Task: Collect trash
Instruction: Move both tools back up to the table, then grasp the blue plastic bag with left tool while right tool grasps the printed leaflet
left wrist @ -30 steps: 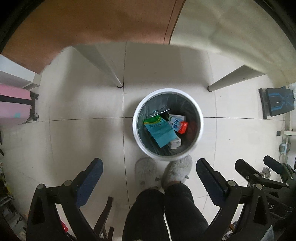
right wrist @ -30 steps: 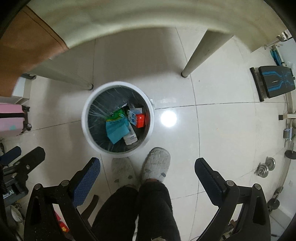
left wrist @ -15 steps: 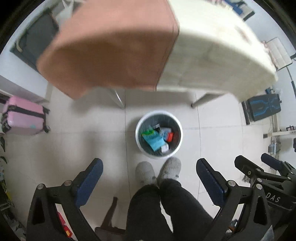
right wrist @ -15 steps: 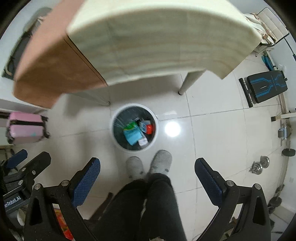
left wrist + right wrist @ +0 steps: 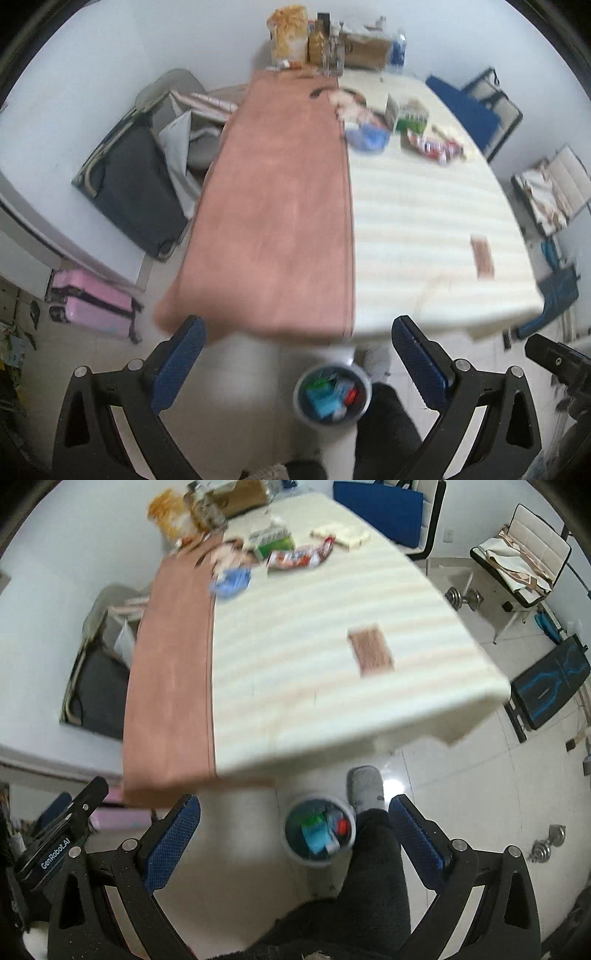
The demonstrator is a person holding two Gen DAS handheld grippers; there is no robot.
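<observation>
A white trash bin [image 5: 364,406] [image 5: 291,849] with wrappers inside stands on the floor by the table's near edge. On the table lie a brown flat wrapper [image 5: 482,256] [image 5: 371,650], a red-white packet [image 5: 432,146] [image 5: 295,558], a blue wrapper [image 5: 367,138] [image 5: 231,581] and a green-white box [image 5: 413,118] [image 5: 273,542]. My left gripper [image 5: 295,365] and right gripper [image 5: 293,836] are both open, held high above the bin with nothing between their fingers.
The table [image 5: 424,221] [image 5: 295,657] carries a brown runner [image 5: 277,206] on its left. Bags and a cardboard box [image 5: 365,46] sit at its far end. A pink suitcase [image 5: 92,304], dark suitcase [image 5: 136,184], chairs [image 5: 524,557], dumbbells [image 5: 461,598] and a person's legs [image 5: 373,867] surround it.
Both grippers rose and tilted up from looking into the bin to looking over the tabletop. The bin now sits low in both views. Both stayed open.
</observation>
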